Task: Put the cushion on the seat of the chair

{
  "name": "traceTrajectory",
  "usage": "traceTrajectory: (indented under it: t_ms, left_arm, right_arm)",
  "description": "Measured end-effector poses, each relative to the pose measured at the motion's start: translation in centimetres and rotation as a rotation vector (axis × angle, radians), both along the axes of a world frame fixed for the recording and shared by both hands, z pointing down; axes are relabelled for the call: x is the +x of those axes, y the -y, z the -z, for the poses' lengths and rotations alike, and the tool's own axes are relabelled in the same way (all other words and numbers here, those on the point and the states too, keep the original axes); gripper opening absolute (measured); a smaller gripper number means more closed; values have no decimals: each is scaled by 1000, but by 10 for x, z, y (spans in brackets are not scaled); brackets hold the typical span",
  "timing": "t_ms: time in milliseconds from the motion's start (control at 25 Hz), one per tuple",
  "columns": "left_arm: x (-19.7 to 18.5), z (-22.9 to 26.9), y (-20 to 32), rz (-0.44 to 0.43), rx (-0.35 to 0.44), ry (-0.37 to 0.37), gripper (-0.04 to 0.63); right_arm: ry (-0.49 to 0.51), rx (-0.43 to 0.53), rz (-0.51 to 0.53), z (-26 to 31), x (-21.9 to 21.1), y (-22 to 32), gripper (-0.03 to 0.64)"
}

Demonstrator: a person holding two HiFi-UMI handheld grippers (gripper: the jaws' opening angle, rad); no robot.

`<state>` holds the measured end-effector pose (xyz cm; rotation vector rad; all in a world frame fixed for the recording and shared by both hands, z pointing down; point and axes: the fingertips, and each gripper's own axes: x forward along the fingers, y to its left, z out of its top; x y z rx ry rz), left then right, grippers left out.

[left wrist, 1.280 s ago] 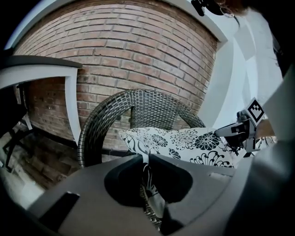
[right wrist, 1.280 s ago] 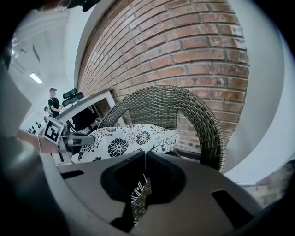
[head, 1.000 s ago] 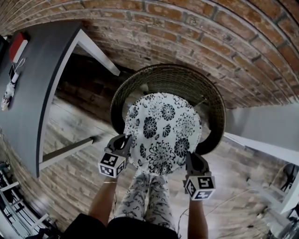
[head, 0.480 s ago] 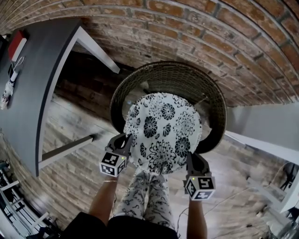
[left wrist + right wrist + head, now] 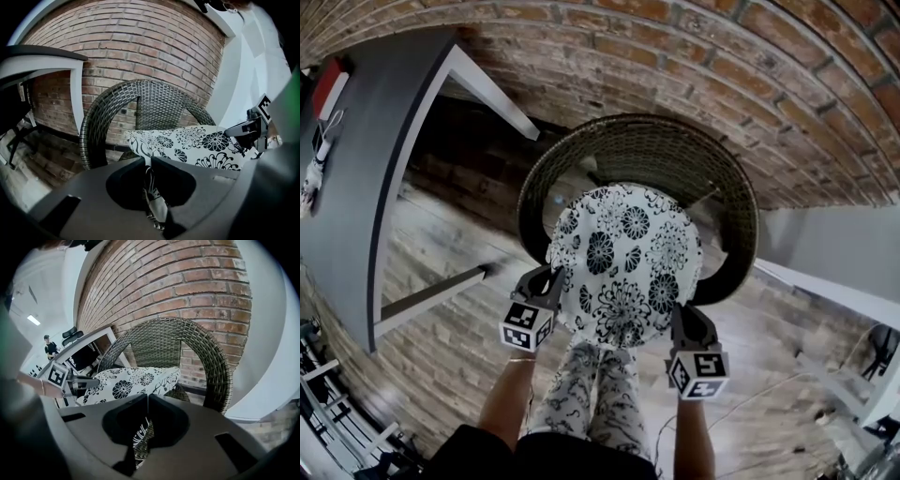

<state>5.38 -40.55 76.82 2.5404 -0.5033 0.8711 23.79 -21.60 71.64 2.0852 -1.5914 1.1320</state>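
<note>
head view: the cushion [image 5: 623,262] is being held over the wicker chair [image 5: 722,178], above its seat's front edge, with the left gripper [image 5: 549,281] and right gripper [image 5: 682,317] at the near rim | left gripper view: fingers are pinching patterned fabric | right gripper view: fingers are likewise pinching fabric; releasing unevenly risks it sliding forward off the seat | plank floor [image 5: 441,309], brick wall [image 5: 675,66]

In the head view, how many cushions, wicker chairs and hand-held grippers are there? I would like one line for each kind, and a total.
cushion: 1
wicker chair: 1
hand-held grippers: 2 (left hand-held gripper, right hand-held gripper)
Total: 4
</note>
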Motion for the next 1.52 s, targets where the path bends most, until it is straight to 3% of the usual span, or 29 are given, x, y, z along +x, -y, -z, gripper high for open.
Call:
traceTrajectory:
  t_ms: [480,1520]
  left_arm:
    - [7,-20,3,23,-23,-8,20]
    - [-9,-69,8,30,-107,121,49]
  right_arm:
    - [2,-8,16,-17,6,9,8]
    - [13,-61,30,-42,5,14,8]
